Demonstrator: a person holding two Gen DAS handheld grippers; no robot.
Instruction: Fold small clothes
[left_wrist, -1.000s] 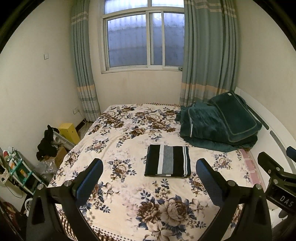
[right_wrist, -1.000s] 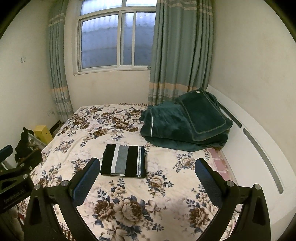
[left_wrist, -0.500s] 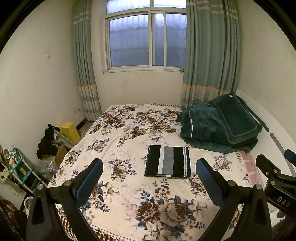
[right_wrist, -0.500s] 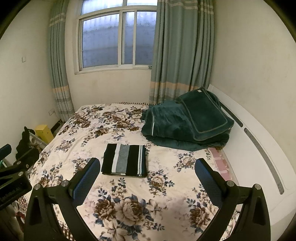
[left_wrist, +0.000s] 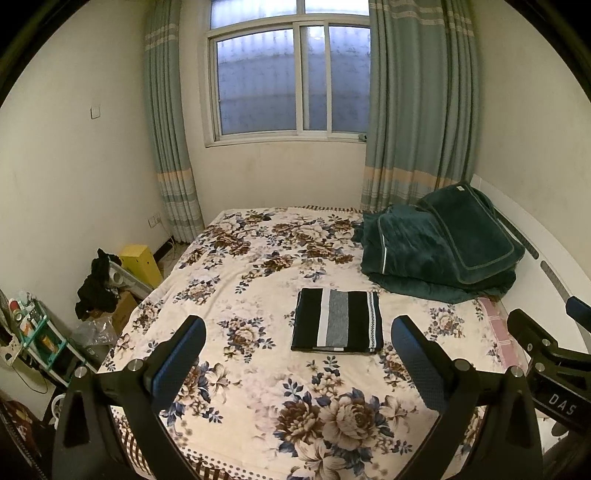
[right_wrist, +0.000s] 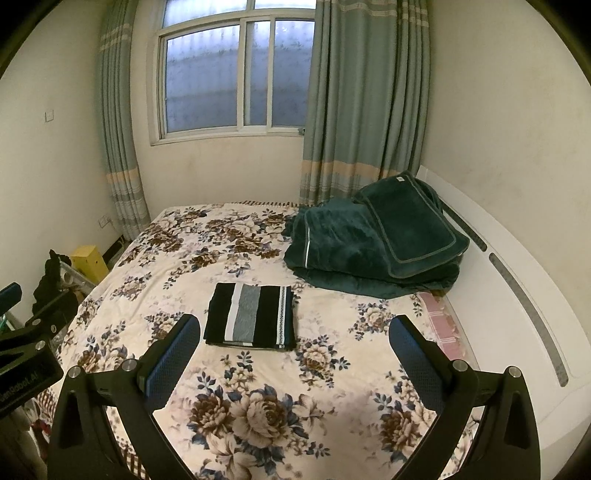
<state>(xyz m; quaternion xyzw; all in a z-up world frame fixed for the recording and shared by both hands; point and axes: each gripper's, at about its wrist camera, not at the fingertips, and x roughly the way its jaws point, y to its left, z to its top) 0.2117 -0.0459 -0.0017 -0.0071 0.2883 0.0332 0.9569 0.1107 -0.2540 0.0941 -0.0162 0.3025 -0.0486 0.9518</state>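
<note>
The striped garment lies folded flat mid-bed; left tongs and right tongs hang wide, empty, well short of it — folding looks done; next, probably fetch another piece

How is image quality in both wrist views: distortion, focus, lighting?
Left wrist view: strong fisheye bending at the walls, black corner vignette, dim warm light, folded striped garment sharp. Right wrist view: same bending and vignette, garment and green blanket sharp, window evenly lit without glare.
</note>
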